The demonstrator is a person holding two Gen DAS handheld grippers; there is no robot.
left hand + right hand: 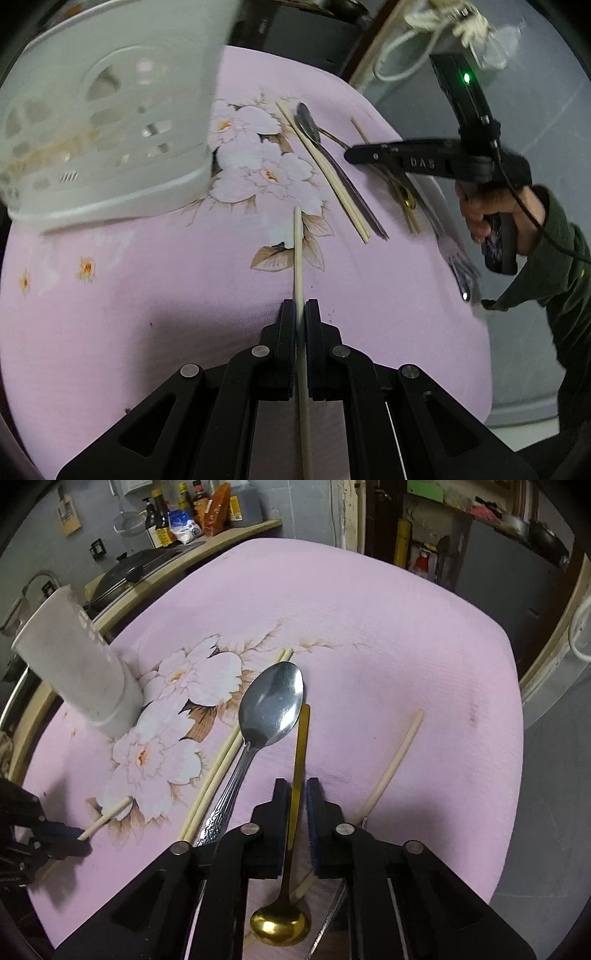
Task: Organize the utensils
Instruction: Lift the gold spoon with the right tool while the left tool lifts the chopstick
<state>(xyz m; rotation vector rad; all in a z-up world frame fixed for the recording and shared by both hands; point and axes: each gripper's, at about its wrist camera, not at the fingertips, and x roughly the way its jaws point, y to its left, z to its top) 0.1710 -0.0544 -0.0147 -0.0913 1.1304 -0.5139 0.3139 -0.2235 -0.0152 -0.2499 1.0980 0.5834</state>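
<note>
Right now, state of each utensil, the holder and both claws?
Left claw: shut on a single pale wooden chopstick.
Right claw: around the slim gold metal spoon, pads apart.
Large silver metal spoon: flat on cloth.
Chopstick pair: flat.
White perforated plastic holder: upright.

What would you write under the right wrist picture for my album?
Right gripper straddles a gold spoon beside a silver spoon on pink cloth.

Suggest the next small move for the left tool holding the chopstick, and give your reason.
Probably carry it up toward the white utensil holder: the left tool is shut on the single chopstick, and the holder stands just ahead to the left.
</note>
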